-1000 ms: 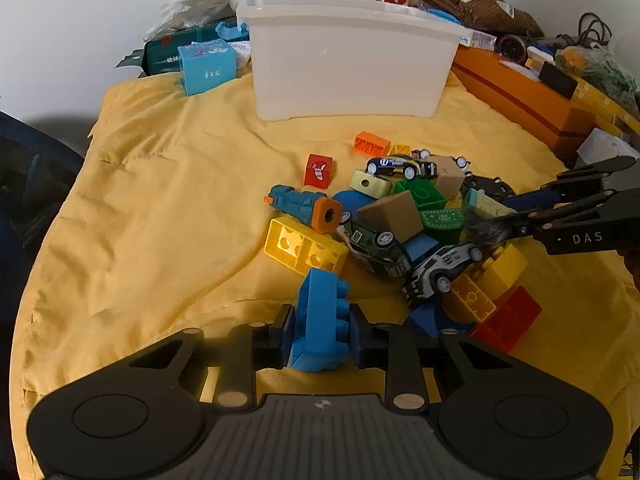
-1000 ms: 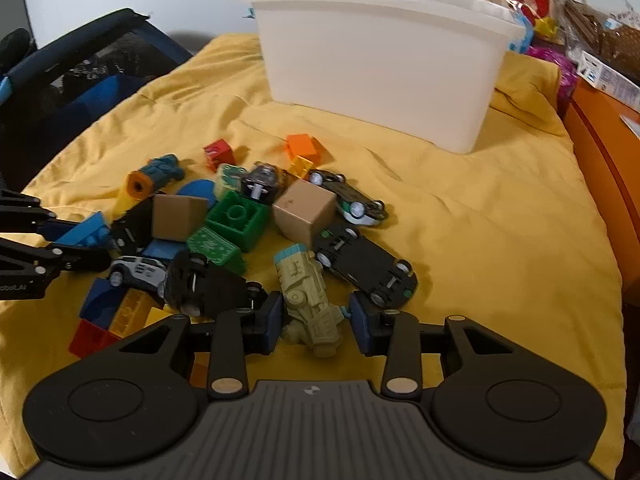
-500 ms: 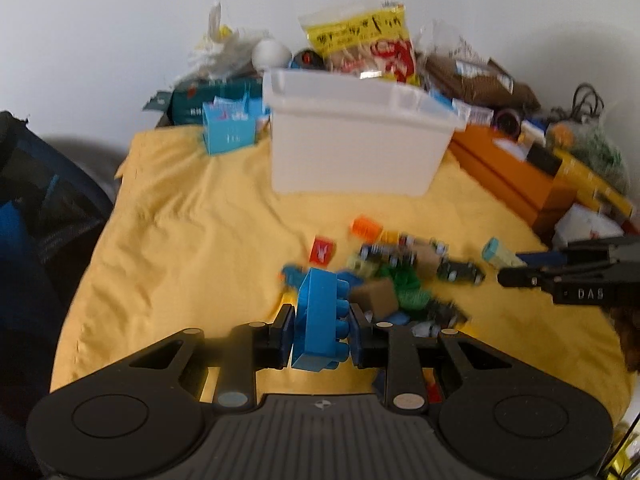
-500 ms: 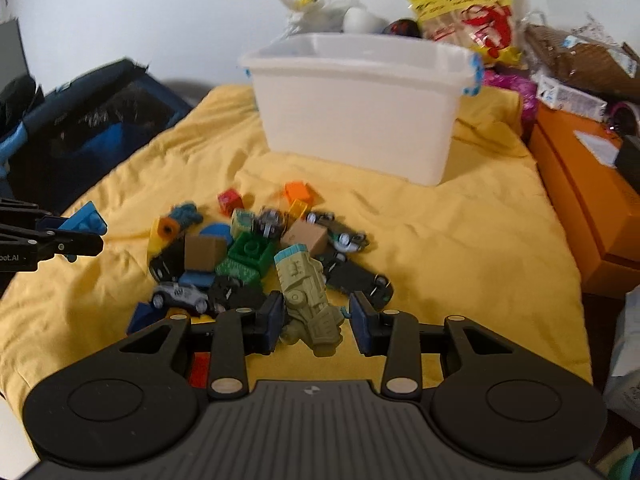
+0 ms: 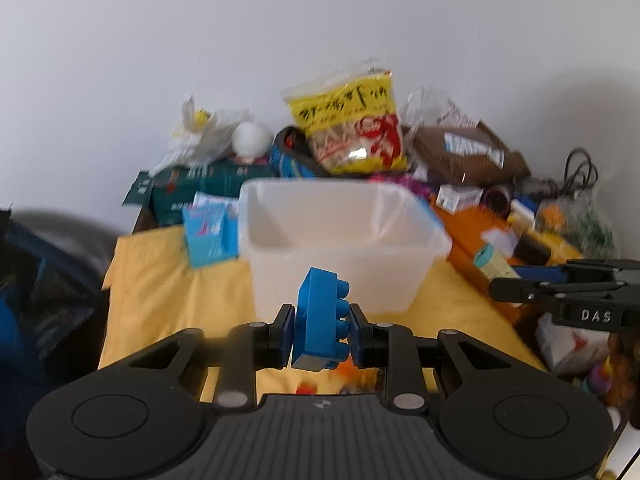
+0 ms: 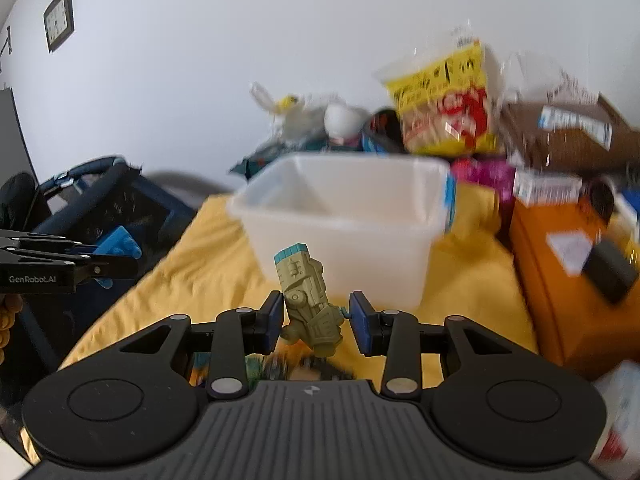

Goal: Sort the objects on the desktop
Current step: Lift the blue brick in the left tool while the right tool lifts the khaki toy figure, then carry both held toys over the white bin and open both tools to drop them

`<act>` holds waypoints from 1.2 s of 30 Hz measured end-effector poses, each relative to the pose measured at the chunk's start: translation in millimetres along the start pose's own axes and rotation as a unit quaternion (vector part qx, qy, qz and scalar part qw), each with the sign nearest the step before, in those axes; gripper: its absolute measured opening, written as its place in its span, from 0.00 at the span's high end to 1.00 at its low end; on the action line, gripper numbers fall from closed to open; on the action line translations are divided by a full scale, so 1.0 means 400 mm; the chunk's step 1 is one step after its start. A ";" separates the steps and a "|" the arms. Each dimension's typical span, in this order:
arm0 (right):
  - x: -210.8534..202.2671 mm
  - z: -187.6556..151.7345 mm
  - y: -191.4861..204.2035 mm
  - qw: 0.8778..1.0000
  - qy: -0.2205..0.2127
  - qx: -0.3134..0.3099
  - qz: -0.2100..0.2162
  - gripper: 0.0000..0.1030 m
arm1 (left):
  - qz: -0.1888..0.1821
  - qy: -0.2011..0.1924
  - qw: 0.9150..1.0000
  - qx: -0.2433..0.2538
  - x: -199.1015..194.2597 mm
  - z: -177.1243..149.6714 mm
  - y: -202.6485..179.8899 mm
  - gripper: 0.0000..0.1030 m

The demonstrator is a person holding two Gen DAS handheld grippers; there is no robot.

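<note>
My left gripper [image 5: 320,334] is shut on a blue building brick [image 5: 320,318] and holds it in the air in front of the white plastic bin [image 5: 340,236]. My right gripper [image 6: 316,318] is shut on an olive-green toy truck [image 6: 308,300] with a teal end, held up before the same bin [image 6: 340,220]. The bin looks empty inside. Each gripper shows at the edge of the other's view: the right one [image 5: 560,292] and the left one [image 6: 68,266] with its blue brick [image 6: 120,246]. The toy pile is mostly hidden under the grippers.
A yellow cloth [image 5: 160,280] covers the table. Behind the bin stand a yellow snack bag [image 5: 352,128], a teal box [image 5: 200,188], a light blue carton [image 5: 208,232] and brown bags. An orange box [image 6: 568,280] lies at the right. A dark chair [image 6: 100,200] is at the left.
Both grippers have risen from the toy pile with their loads and moved toward the bin. The bin's open inside has come into sight.
</note>
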State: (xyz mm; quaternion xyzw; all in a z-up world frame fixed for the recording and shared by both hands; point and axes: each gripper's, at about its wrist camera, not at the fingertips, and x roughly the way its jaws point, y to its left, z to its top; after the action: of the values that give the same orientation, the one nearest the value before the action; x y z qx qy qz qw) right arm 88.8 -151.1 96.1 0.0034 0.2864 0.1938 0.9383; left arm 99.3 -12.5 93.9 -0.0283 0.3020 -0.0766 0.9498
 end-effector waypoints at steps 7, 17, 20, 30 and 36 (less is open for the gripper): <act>0.034 0.130 -0.044 1.000 -0.012 -0.002 0.004 0.61 | -0.008 -0.001 1.000 -0.013 0.075 0.144 0.012 0.70; 0.137 0.257 -0.109 1.000 0.012 0.010 -0.005 0.61 | -0.012 0.043 0.999 -0.001 0.232 0.268 0.020 0.70; 0.180 0.277 -0.133 0.999 0.031 0.023 -0.008 0.61 | -0.012 0.061 0.998 -0.006 0.283 0.286 0.027 0.70; 0.318 0.322 -0.179 0.994 0.106 0.037 -0.008 0.61 | 0.001 0.133 0.991 -0.028 0.434 0.307 0.059 0.70; 0.379 0.311 -0.186 0.989 0.142 0.033 -0.013 0.61 | 0.007 0.160 0.987 -0.030 0.490 0.301 0.064 0.70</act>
State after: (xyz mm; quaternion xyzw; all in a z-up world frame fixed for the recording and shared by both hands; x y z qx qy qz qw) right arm 298.2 -151.6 110.0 0.0029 0.4227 0.1711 0.8900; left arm 330.3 -18.4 78.1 -0.0421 0.4528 -0.0639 0.8883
